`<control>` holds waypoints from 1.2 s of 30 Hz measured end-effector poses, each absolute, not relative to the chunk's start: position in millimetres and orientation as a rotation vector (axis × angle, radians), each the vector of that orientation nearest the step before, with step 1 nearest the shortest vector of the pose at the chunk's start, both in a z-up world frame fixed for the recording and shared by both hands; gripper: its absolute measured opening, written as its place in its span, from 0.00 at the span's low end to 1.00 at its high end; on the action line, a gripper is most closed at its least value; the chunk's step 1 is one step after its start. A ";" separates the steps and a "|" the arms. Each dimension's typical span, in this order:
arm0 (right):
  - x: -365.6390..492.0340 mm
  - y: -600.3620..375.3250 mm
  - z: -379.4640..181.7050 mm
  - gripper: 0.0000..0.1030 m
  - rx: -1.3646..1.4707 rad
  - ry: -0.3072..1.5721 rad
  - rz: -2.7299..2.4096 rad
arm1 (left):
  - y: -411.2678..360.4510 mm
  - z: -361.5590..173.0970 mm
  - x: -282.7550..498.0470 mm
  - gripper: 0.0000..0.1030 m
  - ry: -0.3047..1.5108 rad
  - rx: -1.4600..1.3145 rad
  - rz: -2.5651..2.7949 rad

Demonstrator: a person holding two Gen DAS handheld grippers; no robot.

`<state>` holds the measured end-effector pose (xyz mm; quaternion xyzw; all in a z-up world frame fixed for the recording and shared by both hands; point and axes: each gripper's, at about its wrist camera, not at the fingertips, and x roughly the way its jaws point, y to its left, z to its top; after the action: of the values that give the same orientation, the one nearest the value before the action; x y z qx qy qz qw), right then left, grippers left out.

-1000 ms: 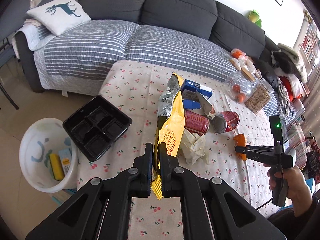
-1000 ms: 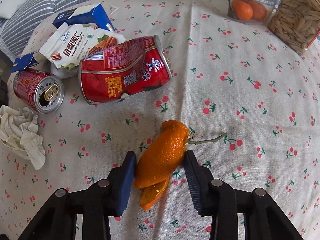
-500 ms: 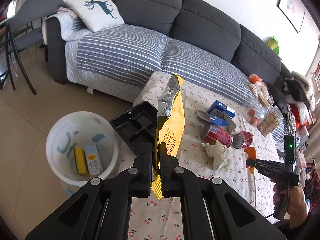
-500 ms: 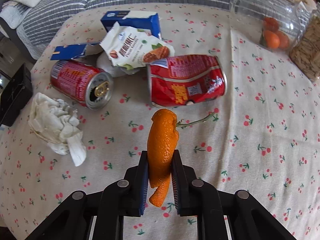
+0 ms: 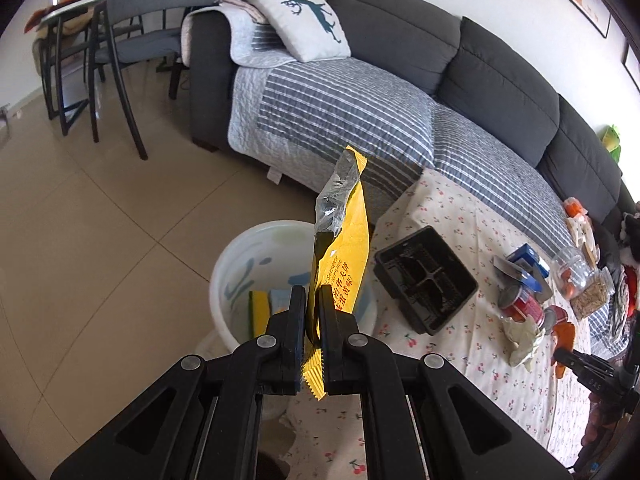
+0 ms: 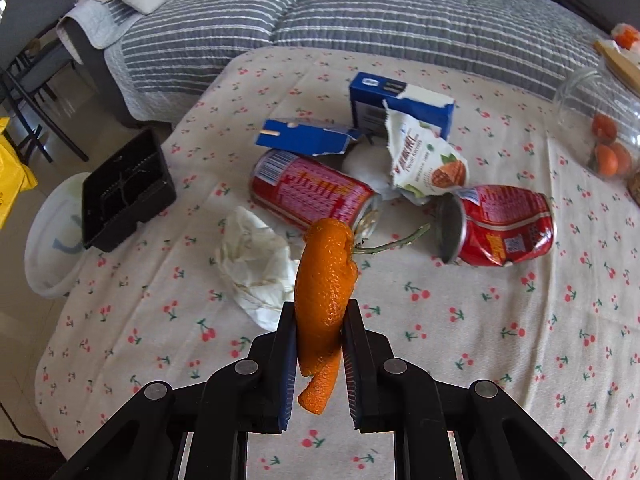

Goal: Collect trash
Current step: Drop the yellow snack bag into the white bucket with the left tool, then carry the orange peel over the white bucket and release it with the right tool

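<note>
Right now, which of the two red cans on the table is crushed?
The red can on the right, lying beside the snack packet, is dented and crumpled. The other red can, below the blue carton, keeps its round shape.

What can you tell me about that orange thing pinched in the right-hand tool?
It is an orange peel, a curled strip of bright, dimpled rind with a thin green stem sticking out near its top. The right gripper is shut on its lower half, one finger pressing each side, so it stands nearly upright with a loose tail dangling below the fingers. It hangs clear above the cherry-print tablecloth, touching nothing else. In the left camera it shows small at the far right.
</note>
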<state>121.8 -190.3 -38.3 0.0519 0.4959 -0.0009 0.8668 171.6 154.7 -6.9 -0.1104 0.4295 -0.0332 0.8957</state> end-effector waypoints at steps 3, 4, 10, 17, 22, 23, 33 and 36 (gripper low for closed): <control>125.2 -175.1 -37.8 0.18 0.099 1.032 0.023 | 163.2 -14.8 178.0 0.06 0.885 -0.210 -0.042; 126.6 -170.7 -38.3 0.18 0.097 1.032 0.030 | 164.2 -17.2 180.7 0.06 0.882 -0.200 -0.035; 131.3 -144.7 -38.5 0.18 0.078 1.025 0.063 | 163.8 -32.0 189.5 0.08 0.856 -0.078 0.000; 134.8 -121.0 -34.3 0.18 0.054 1.009 0.101 | 171.8 -46.6 188.5 0.83 0.924 -0.007 0.076; 136.9 -102.7 -32.4 0.18 0.034 1.012 0.137 | 182.2 -48.2 177.1 0.90 0.938 0.023 0.119; 138.1 -97.8 -32.6 0.18 0.027 1.014 0.144 | 185.1 -49.4 175.1 0.90 0.948 0.021 0.117; 163.7 -27.8 -36.4 0.18 0.030 1.022 0.264 | 212.0 -54.8 156.4 0.91 0.993 0.023 0.105; 175.5 -0.6 -38.9 0.18 0.017 1.019 0.304 | 217.3 -56.8 154.2 0.91 1.001 0.022 0.106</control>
<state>175.5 -0.6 -38.9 0.0083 0.4858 0.1449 0.8619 154.2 217.3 -56.8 0.0105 0.4794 0.0507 0.8761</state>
